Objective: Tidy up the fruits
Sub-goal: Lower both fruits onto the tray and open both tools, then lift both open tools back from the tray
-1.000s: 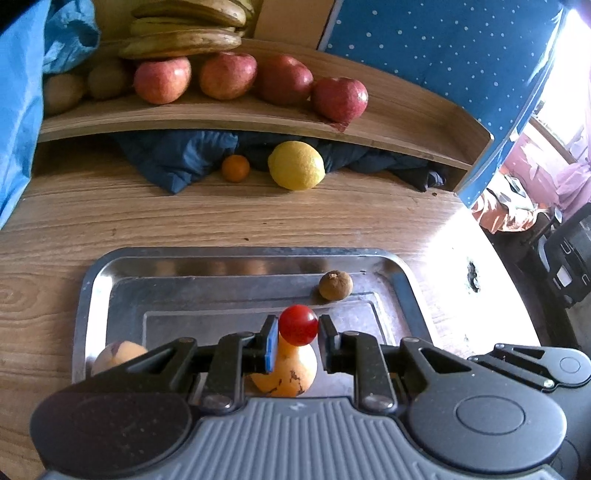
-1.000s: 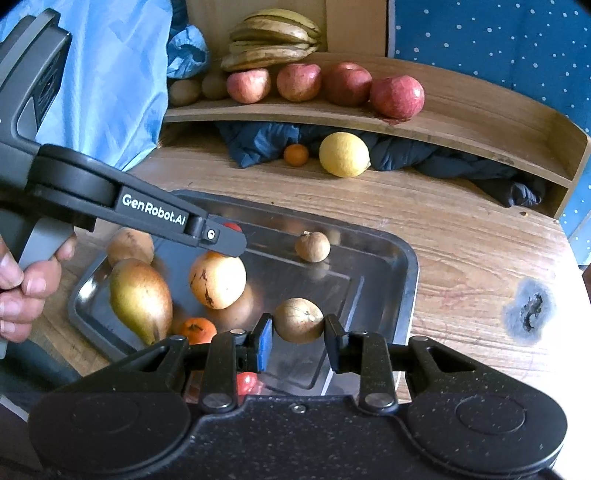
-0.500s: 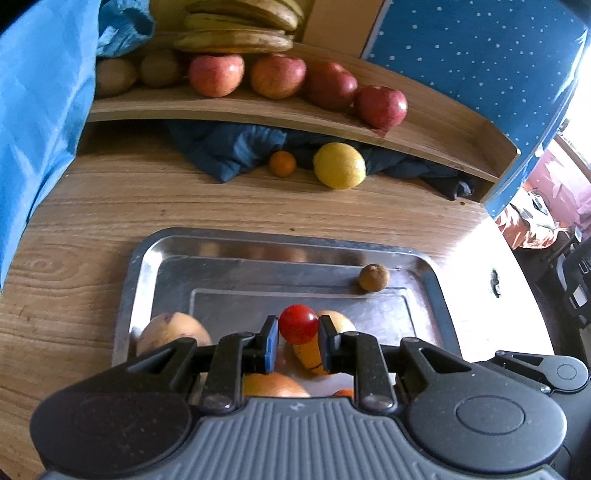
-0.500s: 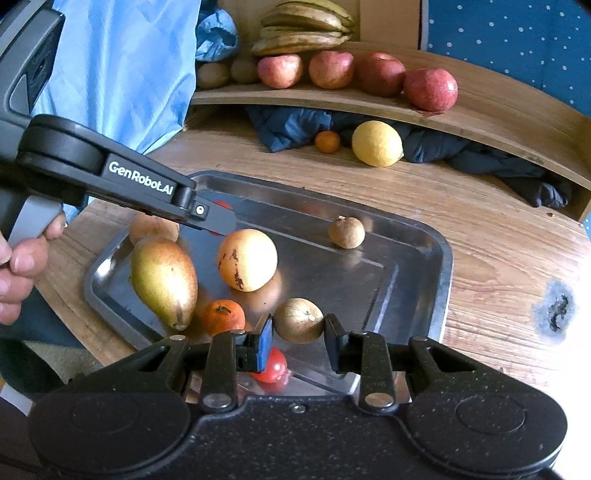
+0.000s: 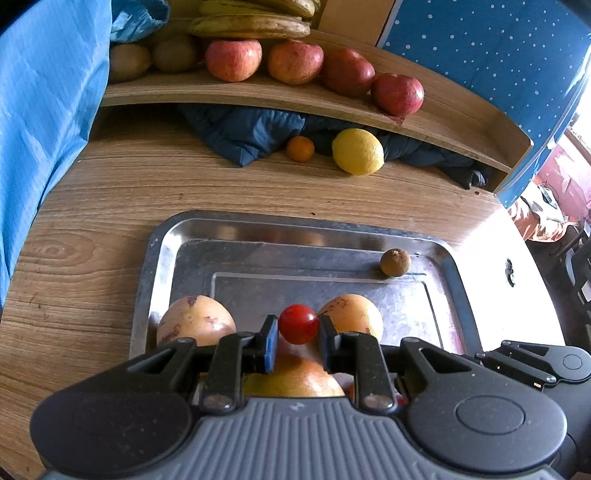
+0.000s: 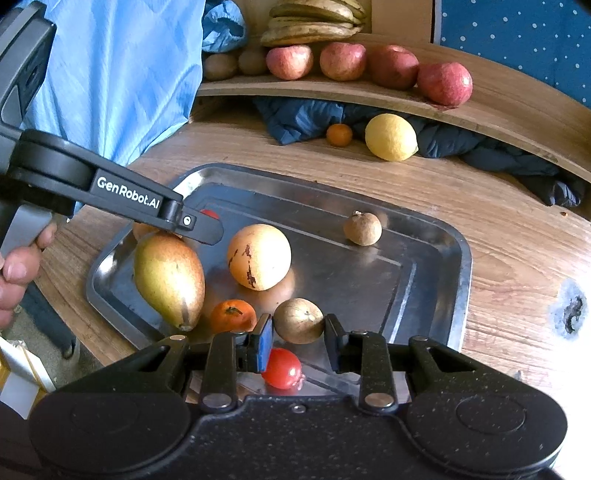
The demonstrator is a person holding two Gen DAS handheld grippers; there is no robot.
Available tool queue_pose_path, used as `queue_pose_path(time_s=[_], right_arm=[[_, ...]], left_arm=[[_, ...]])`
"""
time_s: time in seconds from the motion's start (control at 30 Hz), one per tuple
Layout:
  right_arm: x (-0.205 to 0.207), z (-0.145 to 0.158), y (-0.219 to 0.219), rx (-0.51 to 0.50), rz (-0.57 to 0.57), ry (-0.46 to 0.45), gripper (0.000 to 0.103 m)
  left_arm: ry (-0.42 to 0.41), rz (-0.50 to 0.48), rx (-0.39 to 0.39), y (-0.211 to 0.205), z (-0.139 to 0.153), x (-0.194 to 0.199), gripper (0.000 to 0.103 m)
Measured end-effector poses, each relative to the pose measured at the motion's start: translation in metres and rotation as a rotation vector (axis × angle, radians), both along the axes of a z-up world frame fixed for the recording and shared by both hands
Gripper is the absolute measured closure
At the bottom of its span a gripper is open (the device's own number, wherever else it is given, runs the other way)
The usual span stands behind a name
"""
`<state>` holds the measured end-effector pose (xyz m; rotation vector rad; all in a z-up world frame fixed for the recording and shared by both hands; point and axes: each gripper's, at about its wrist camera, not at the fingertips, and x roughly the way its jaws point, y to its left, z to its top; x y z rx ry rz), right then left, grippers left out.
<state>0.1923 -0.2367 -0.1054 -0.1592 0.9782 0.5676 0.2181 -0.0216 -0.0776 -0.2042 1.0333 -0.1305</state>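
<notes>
Fruit closest to the left wrist camera is showing only in part: a large orange-yellow fruit (image 5: 293, 376) is lying under the left gripper (image 5: 297, 334), its lower half cut off by the grey housing. That gripper is clamping a small, glossy cherry tomato (image 5: 298, 324) between its narrow jaws, above the near part of the metal tray (image 5: 159, 266). From the right wrist the same tomato is peeking out as a red sliver behind the black finger. A speckled yellow fruit (image 5: 195, 319) is sitting at the tray's near left, half masked by the gripper arm.

Seen from the right wrist, the right gripper (image 6: 298, 334) is pinching a dull brown round fruit (image 6: 298, 320), pads pressing its sides. Just below it a second red tomato (image 6: 282, 368) is lying partly behind the blue pad. A green-yellow mango (image 6: 168, 278), a mandarin (image 6: 232, 315), a blotched yellow round fruit (image 6: 258, 256) and a small brown fruit (image 6: 362, 228) are resting on the tray; one more fruit behind the mango is too hidden to tell. A hand (image 6: 18, 266) is gripping the left handle at the edge of the picture.

Farther off on the wooden table (image 6: 517, 240) a small orange (image 6: 339, 134) and a lemon (image 6: 390, 137) are lying against dark blue cloth (image 6: 303, 120). On the curved shelf (image 6: 509, 107) four red apples (image 6: 391, 66) are sitting in a row, with kiwis (image 6: 236, 64) beside them and bananas (image 6: 314, 22) cropped by the top edge.
</notes>
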Motion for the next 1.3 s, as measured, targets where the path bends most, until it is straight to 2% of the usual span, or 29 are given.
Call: queue_pose_path(time_s=[0.5,0.73,0.93,1.3], right_arm=[[0.003,-0.003,0.003,-0.009,-0.008,0.005,0.07],[0.001,0.0,0.001,-0.006,-0.012,0.001,0.063],[-0.003,0.007,-0.003,0.004,-0.022,-0.013,0.052],[-0.015,0.023,-0.015,0.03,-0.05,-0.052,0.023]], left_arm=[[0.0,0.0,0.004,-0.001,0.001,0.0,0.077],[-0.008,-0.001,0.002,-0.002,0.003,-0.001,0.062],[-0.023,0.005,0.002,-0.003,0.009,-0.005,0.05],[-0.068,0.02,0.0,-0.001,0.024,-0.024,0.021]])
